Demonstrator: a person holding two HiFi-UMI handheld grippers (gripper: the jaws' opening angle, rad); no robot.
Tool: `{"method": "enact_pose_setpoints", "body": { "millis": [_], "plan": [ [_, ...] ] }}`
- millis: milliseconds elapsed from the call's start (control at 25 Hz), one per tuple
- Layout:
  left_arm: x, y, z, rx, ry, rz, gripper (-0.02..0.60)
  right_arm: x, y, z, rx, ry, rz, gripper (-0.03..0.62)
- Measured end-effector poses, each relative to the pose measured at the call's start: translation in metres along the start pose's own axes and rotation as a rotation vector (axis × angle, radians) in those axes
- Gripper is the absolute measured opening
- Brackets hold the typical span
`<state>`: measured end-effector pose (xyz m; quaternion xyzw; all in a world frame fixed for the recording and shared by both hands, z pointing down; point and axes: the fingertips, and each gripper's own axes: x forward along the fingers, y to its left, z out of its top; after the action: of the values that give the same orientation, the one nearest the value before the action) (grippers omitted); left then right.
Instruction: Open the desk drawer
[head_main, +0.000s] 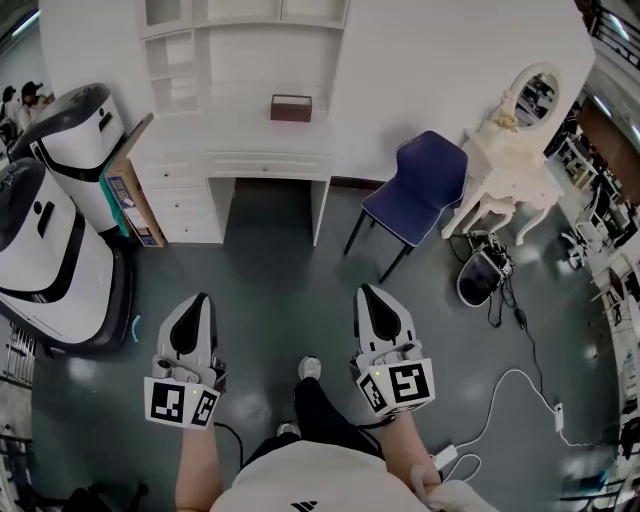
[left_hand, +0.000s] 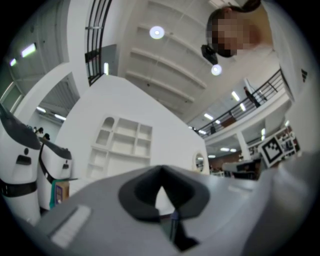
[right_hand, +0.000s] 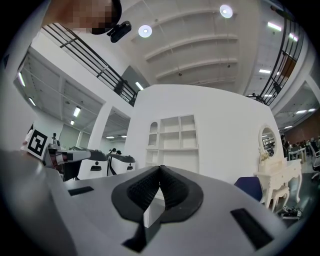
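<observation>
Head view looks steeply down; both gripper views face desk (head_main: 220, 140).

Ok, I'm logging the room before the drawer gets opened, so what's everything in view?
desk: one, white, shelves above, against the far wall, drawers look shut
box: one, brown, on the desk top
chair: one, dark blue, right of the desk
dressing table: one, white, oval mirror, right of the chair
machines: two, white and black, left of the desk
carton: one, tan, at the desk's left end
device: one, black and white, on the floor by the dressing table
cable: one, white, on the floor at right
shoes: two, pale, between the grippers
left gripper: grey, shut, empty
right gripper: grey, shut, empty
</observation>
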<state>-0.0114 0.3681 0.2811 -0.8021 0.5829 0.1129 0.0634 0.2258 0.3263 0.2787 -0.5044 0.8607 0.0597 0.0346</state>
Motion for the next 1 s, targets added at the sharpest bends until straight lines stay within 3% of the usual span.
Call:
{"method": "enact_pose_setpoints", "body": {
  "millis": [320, 1000],
  "plan": [
    [0.058, 0.035, -0.014, 0.014, -0.015, 0.047, 0.006, 0.073, -0.026, -0.012, 0.003, -0.015, 0.041, 0.002],
    [0.241, 0.057, -0.035, 0.045, -0.042, 0.063, 0.005, 0.222, -0.139, -0.019, 0.014, -0.049, 0.095, 0.002]
  ]
}}
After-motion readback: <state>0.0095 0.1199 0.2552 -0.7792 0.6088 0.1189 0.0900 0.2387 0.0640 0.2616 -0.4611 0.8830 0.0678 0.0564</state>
